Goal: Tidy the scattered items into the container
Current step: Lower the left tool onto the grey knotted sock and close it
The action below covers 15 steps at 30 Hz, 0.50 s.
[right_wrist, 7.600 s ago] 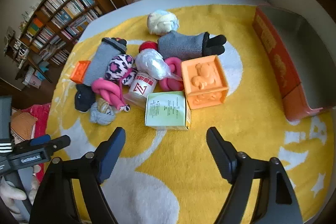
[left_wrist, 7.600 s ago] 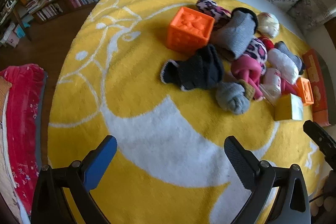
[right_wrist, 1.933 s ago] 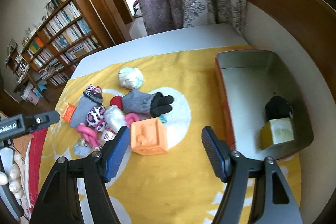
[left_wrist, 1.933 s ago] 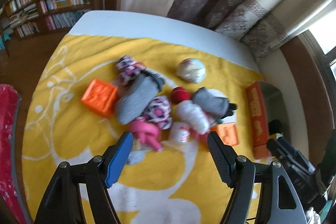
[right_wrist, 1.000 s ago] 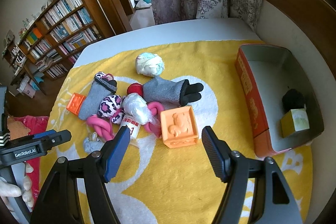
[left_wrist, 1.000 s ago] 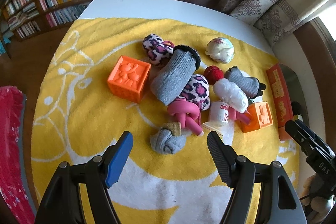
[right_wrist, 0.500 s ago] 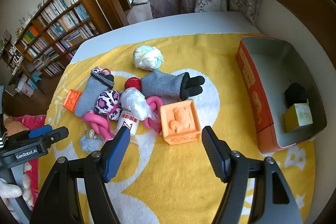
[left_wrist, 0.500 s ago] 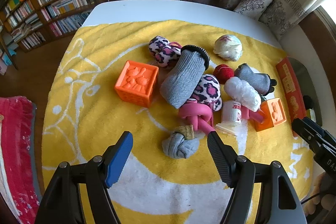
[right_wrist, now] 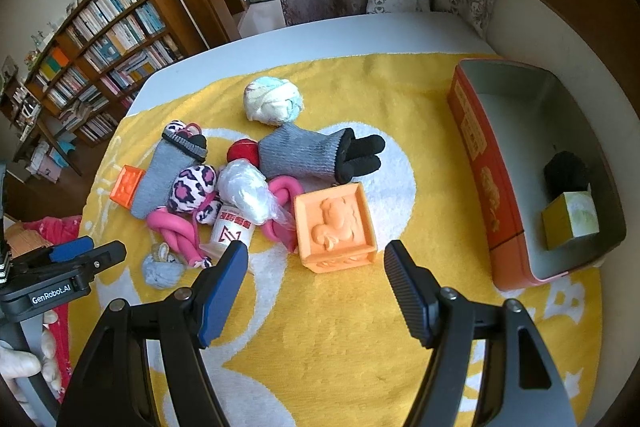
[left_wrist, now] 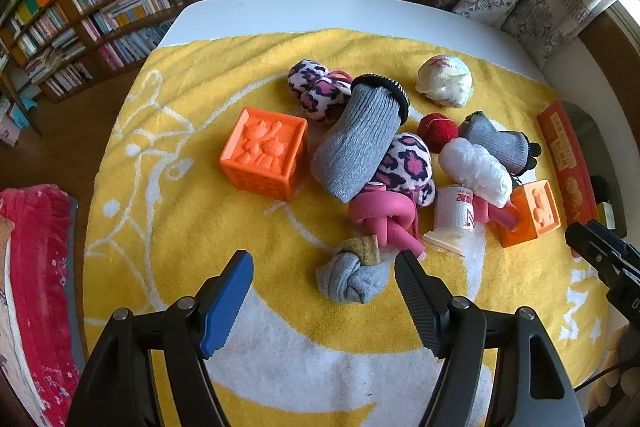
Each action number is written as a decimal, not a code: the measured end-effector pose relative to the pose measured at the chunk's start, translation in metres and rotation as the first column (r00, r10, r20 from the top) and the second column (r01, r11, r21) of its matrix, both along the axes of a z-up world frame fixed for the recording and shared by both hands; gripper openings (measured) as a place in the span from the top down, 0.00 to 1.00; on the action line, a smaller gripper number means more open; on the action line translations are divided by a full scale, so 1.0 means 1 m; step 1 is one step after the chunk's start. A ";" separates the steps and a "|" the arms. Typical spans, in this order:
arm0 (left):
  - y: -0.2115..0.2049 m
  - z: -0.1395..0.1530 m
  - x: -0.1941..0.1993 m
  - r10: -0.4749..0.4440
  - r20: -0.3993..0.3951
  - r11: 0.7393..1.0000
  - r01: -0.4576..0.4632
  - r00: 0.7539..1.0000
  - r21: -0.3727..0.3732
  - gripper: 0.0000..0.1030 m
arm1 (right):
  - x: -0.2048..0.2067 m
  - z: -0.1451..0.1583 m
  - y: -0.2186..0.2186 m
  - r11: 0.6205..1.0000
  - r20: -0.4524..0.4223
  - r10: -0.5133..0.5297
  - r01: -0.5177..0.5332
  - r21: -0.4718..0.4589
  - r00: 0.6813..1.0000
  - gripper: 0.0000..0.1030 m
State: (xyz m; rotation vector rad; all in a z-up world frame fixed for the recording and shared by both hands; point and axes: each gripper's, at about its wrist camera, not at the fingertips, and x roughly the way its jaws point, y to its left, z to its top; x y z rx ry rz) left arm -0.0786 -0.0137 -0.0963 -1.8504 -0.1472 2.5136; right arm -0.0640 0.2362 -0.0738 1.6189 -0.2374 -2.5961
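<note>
Container (right_wrist: 480, 163), an orange box with a grey inside, sits at the right edge of the yellow towel (right_wrist: 420, 307); a black bundle (right_wrist: 566, 169) and a green box (right_wrist: 572, 219) lie in it, the box nearer. Scattered items are heaped mid-towel, left of the container. Nearest the right gripper (right_wrist: 316, 283) is an orange cube (right_wrist: 334, 227), with a grey-and-black glove (right_wrist: 316, 151) beyond it and a pale ball (right_wrist: 272, 101) farther still. Nearest the left gripper (left_wrist: 324, 291) lies a knotted grey sock (left_wrist: 352, 277), between its fingers in that view but not touched. Past the sock are a pink knot (left_wrist: 384, 217), a leopard sock (left_wrist: 408, 163), a grey sleeve (left_wrist: 360, 143) and a second cube (left_wrist: 266, 151) on the left. Both grippers hang above the towel, jaws spread wide, holding nothing.
</note>
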 end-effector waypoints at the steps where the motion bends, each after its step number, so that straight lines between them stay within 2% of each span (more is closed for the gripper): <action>1: 0.000 0.000 0.000 0.000 0.001 1.000 0.000 1.000 -0.001 0.27 | 0.000 -0.001 0.001 1.000 0.002 -0.001 0.001 0.000 1.000 0.28; 15: 0.003 -0.007 -0.001 0.014 0.028 1.000 -0.014 1.000 0.000 0.27 | -0.004 -0.010 0.009 1.000 0.029 0.003 -0.003 0.000 1.000 0.28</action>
